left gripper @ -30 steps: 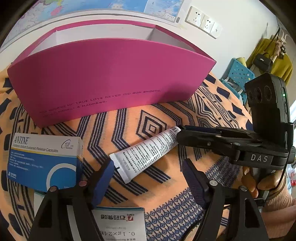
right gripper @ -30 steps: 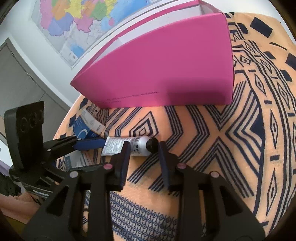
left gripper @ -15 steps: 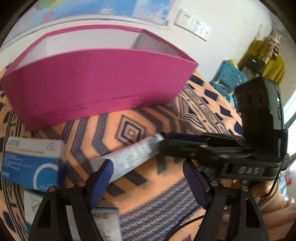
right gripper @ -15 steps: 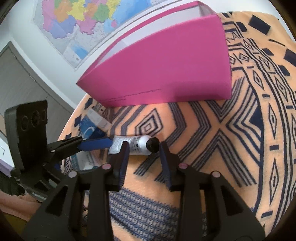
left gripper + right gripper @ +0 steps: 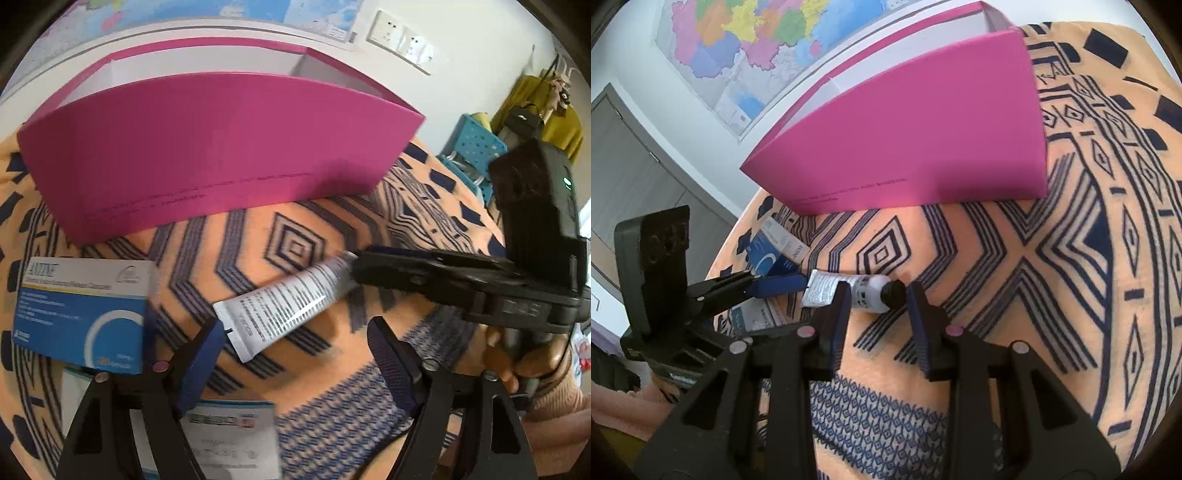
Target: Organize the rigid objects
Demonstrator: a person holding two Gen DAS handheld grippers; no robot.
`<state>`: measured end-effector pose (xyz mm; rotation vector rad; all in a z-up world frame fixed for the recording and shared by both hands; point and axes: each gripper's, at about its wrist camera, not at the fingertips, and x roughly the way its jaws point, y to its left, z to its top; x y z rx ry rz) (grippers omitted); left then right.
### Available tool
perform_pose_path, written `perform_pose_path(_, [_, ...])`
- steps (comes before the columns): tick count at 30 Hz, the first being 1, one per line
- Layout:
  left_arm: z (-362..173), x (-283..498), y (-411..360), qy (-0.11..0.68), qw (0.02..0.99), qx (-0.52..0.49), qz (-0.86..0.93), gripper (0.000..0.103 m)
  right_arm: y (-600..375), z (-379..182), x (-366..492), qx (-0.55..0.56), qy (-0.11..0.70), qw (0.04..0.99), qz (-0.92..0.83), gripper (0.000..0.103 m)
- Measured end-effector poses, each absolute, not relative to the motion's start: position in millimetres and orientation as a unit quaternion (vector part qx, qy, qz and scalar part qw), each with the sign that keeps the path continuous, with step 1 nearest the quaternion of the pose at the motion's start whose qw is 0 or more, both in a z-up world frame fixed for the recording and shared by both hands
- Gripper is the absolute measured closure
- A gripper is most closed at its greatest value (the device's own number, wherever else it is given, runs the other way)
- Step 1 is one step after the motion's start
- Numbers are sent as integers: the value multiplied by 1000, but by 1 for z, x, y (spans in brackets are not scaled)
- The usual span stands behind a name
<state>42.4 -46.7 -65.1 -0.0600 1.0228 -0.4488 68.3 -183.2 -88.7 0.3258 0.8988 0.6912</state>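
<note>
A white tube with black print (image 5: 284, 302) and a black cap (image 5: 892, 293) is held a little above the patterned cloth. My right gripper (image 5: 877, 306) is shut on the tube's cap end; in the left wrist view it comes in from the right (image 5: 373, 269). My left gripper (image 5: 295, 347) is open just below the tube's crimped end, with its fingers either side. An open pink box (image 5: 221, 147) stands behind the tube and also shows in the right wrist view (image 5: 923, 147).
A blue and white medicine carton (image 5: 85, 310) lies left of the tube. Another white carton (image 5: 229, 432) lies under the left gripper. An orange and navy patterned cloth (image 5: 1071, 258) covers the table. A wall with sockets (image 5: 399, 35) is behind the box.
The right gripper has lifted the tube's cap end and carried it slightly toward the pink box. The left gripper has shifted and stayed open under the crimped end.
</note>
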Motion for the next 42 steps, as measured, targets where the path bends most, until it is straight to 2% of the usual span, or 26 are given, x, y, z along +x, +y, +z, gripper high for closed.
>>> perform_pose_path(6, [-60, 27, -60, 485, 825, -56, -286, 22, -184, -81, 90, 153, 415, 841, 312, 68])
perform_pose_path(10, [-60, 17, -82, 484, 811, -34, -327, 22, -173, -76, 103, 141, 412, 841, 320, 68])
perform_pose_path(17, [-50, 39, -38, 463, 848, -38, -257, 22, -192, -71, 91, 167, 402, 843, 317, 68])
perform_pose_path(24, [-62, 50, -41, 486, 831, -21, -269, 30, -186, -86, 87, 177, 426, 819, 342, 68])
perform_pose_path(32, [-60, 26, -80, 483, 802, -45, -349, 31, -156, -81, 103, 143, 432, 810, 371, 68])
perform_pose_path(34, [-58, 23, -89, 478, 806, -30, -348, 34, -147, -81, 103, 130, 435, 804, 383, 68])
perform_pose_path(42, [-38, 37, -40, 451, 849, -23, -274, 34, -198, -77, 80, 175, 414, 824, 345, 68])
